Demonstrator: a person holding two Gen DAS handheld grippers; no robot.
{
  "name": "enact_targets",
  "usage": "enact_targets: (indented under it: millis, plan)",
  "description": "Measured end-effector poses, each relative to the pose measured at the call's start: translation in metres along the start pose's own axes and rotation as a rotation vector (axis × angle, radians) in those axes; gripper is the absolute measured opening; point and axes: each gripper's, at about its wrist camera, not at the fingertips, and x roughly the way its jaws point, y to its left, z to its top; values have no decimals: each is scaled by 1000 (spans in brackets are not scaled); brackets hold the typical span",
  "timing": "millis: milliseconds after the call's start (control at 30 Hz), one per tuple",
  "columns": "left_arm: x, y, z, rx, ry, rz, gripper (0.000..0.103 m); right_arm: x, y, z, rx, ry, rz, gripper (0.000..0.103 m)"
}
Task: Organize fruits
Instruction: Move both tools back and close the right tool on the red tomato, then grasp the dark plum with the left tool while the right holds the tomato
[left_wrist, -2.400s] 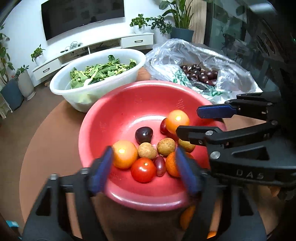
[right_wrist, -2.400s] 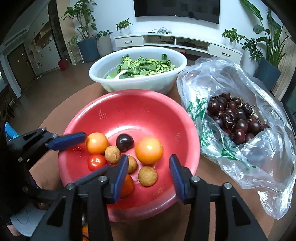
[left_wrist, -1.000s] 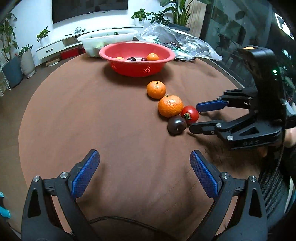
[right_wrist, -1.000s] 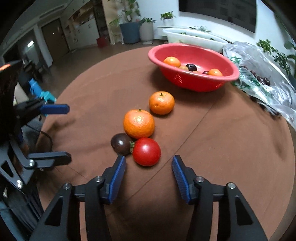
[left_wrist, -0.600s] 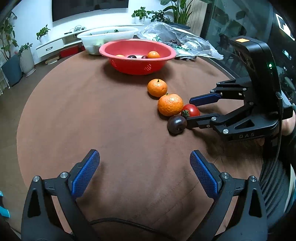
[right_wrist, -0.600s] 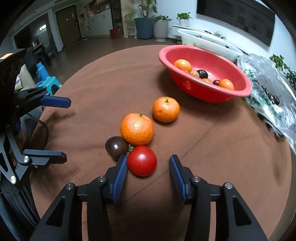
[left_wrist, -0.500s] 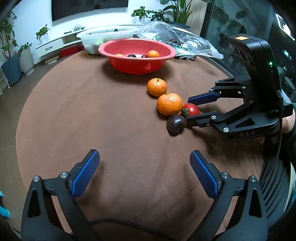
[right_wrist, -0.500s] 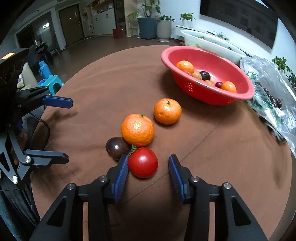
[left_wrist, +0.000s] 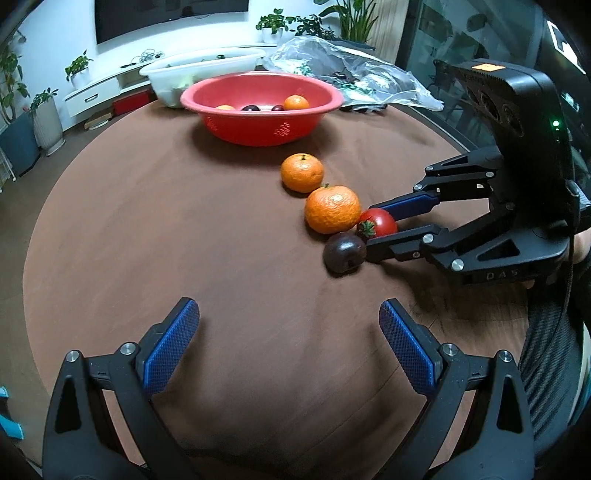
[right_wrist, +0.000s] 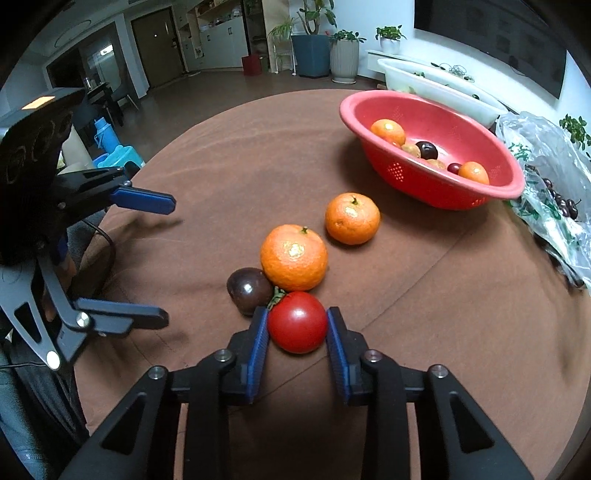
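A red tomato (right_wrist: 297, 321) lies on the brown table beside a dark plum (right_wrist: 249, 290) and a large orange (right_wrist: 293, 257); a smaller orange (right_wrist: 352, 218) sits farther on. My right gripper (right_wrist: 296, 314) is closing, its blue pads touching both sides of the tomato. The left wrist view shows the same grip: right gripper (left_wrist: 371, 226) around the tomato (left_wrist: 380, 221), with the plum (left_wrist: 344, 252) against its near finger. My left gripper (left_wrist: 287, 310) hangs wide open over bare cloth, holding nothing. The red bowl (right_wrist: 424, 188) at the back holds several fruits.
A white basin (left_wrist: 199, 70) stands behind the red bowl (left_wrist: 258, 125). A clear plastic bag of cherries (right_wrist: 546, 177) lies right of the bowl. The round table's edge curves close on the left and right. Bare cloth (left_wrist: 147, 221) spreads left of the fruit row.
The right gripper's jaws have narrowed from well apart to touching the tomato's sides, and it rolled slightly. The left gripper and the fruits have stayed put.
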Motion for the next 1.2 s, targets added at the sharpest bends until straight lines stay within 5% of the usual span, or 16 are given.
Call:
enact_targets:
  millis: [433,600,733,900,1067,1200]
  plan:
    - [21,-26,33,30,-8,27,98,-32,-14,-23,180,-68,-57,34]
    - [32,-33,36,50,21,23,81,-42,-18,-31,247,-102,-66,34]
    - [43,-37,37,66,49,34,53,-46,-14,-33,259,-117,-68,34]
    - [45,-40,35,79,45,53,47,-45,-12,-34,262,-119,-72,34]
    - [43,-44,33,87,38,34,29,-42,-10,-33,257,-117,-72,34]
    - [41,-46,32,88,35,23,27,-42,-8,-34,261,-118,-71,34]
